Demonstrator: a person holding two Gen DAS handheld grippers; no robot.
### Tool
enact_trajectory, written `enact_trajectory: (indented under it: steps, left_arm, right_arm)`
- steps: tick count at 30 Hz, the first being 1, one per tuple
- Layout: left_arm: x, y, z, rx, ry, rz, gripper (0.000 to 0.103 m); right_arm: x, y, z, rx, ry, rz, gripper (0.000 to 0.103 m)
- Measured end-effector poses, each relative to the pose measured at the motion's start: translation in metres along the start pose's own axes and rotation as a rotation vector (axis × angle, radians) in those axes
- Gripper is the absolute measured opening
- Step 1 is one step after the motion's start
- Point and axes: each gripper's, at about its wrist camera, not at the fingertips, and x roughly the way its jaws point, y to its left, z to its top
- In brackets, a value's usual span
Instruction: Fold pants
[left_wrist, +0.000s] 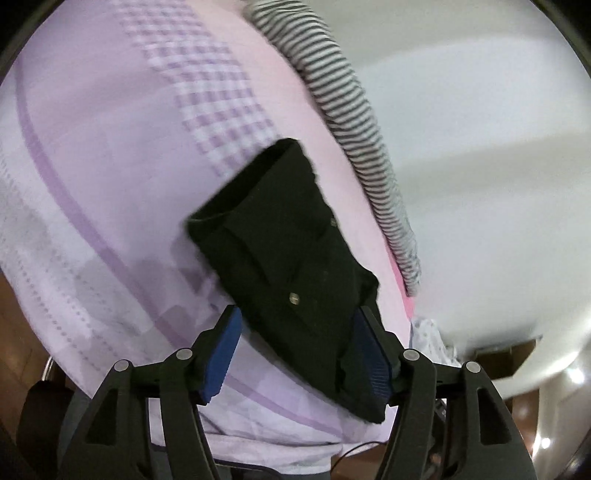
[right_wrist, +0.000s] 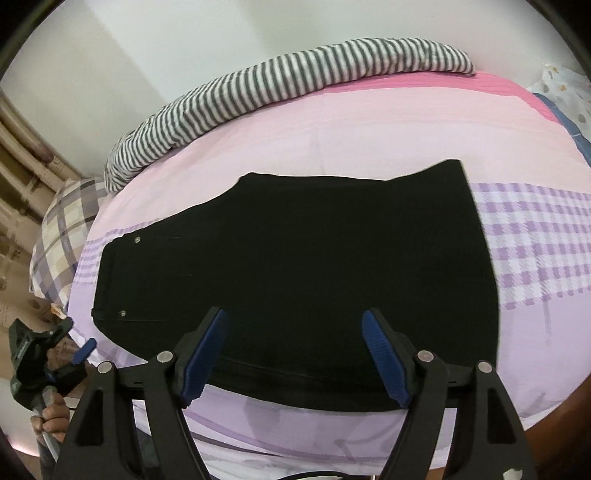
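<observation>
Blue pads of the left gripper (left_wrist: 295, 354) fill the bottom of the left wrist view, jaws standing well apart; the black pants (left_wrist: 288, 258) lie between and beyond them, and the right-hand pad looks to brush the cloth (no pinch that I can make out); the pants rest on a pink and lilac sheet (left_wrist: 110, 166), with a striped cloth (left_wrist: 354, 122) along the bed's far edge by the wall.

From the right wrist, the right gripper (right_wrist: 295, 354) hangs over the pants (right_wrist: 295, 258), jaws wide, nothing held; the pants lie folded flat on the sheet (right_wrist: 369, 129), two rivets at their left end; the striped cloth (right_wrist: 280, 81) runs behind; a checked pillow (right_wrist: 62, 229) sits left; the left gripper (right_wrist: 83, 350) shows at lower left, in a hand (right_wrist: 51, 421).
</observation>
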Motion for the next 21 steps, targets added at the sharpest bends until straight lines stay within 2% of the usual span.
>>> enact_trajectory:
  steps: [9,21]
  left_arm:
    - [0.002,0.037,0.015,-0.119,-0.045,0.029,0.064]
    - [0.018,0.048,0.026,-0.137,-0.050,0.012,0.064]
  right_arm:
    - [0.007,0.008,0.001,0.007,0.016,0.002,0.074]
    - [0.011,0.011,0.007,0.014,0.007,-0.004,0.074]
